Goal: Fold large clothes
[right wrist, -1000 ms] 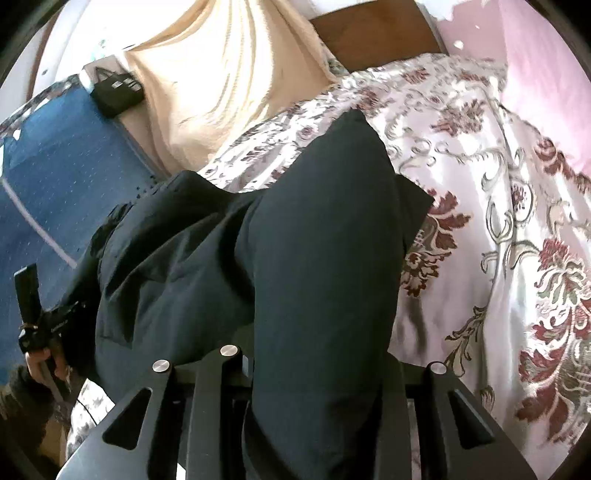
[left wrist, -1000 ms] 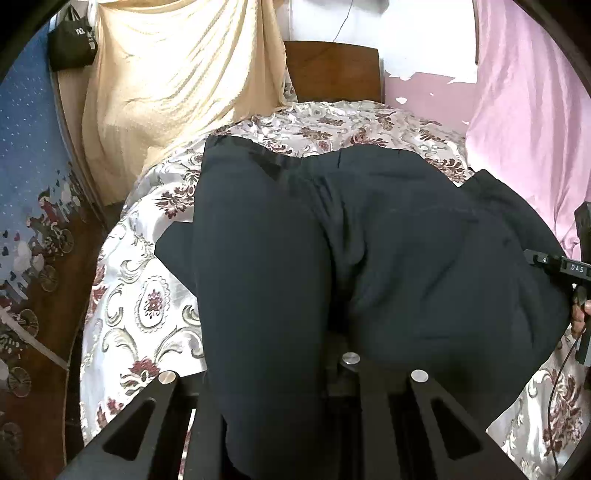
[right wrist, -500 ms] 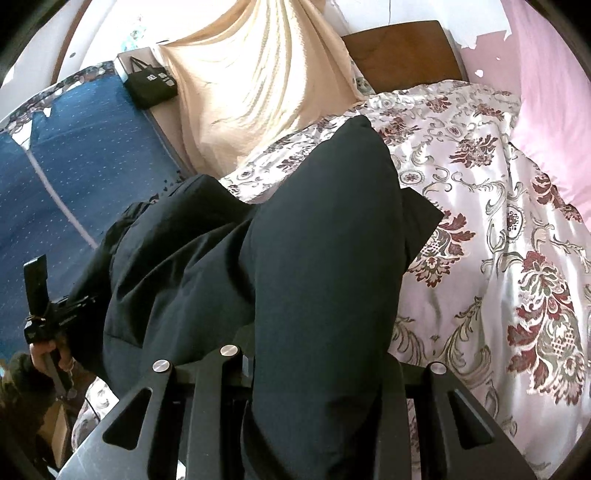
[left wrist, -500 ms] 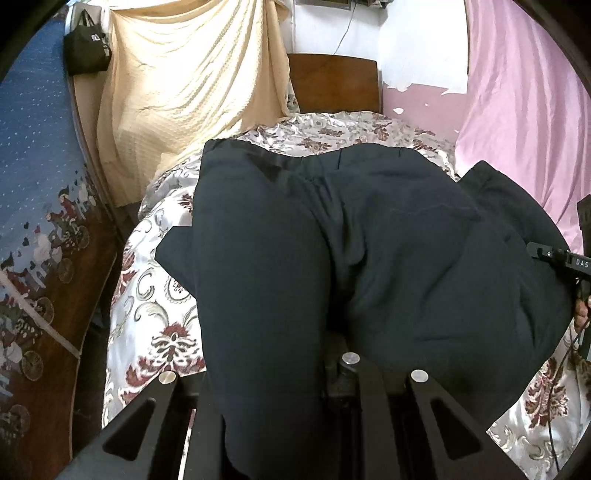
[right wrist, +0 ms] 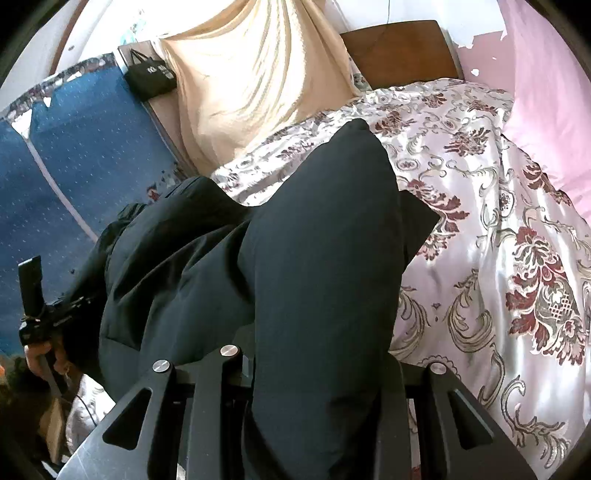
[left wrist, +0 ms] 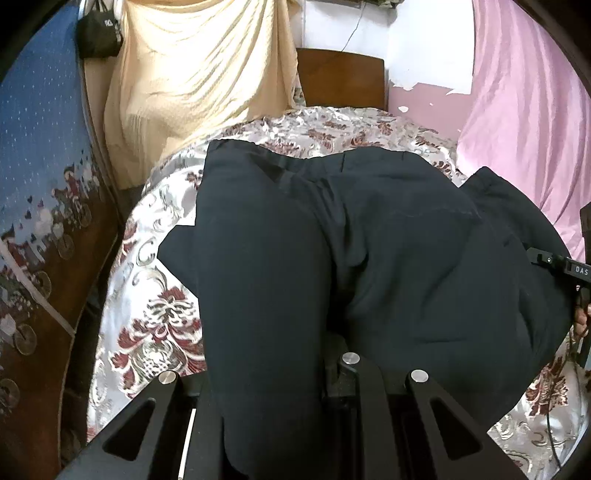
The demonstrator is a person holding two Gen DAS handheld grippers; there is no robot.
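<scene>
Dark navy trousers (left wrist: 332, 258) hang from both grippers above a floral satin bedspread (left wrist: 147, 314). My left gripper (left wrist: 273, 398) is shut on one trouser leg end, and the cloth drapes over its fingers. My right gripper (right wrist: 314, 387) is shut on the other leg end (right wrist: 314, 258). The waistband end (left wrist: 295, 162) lies on the bed toward the headboard. The right gripper shows at the right edge of the left wrist view (left wrist: 569, 269), and the left gripper at the left edge of the right wrist view (right wrist: 40, 317).
A wooden headboard (left wrist: 340, 79) stands at the far end. A cream cloth (left wrist: 192, 74) hangs at the left, with a black bag (left wrist: 99, 33) beside it. A pink cloth (left wrist: 528, 110) covers the right wall. A blue patterned panel (left wrist: 37, 166) runs along the bed's left side.
Both grippers have risen and drawn back with the trouser legs; the bed and headboard look farther and lower. The grip has not changed.
</scene>
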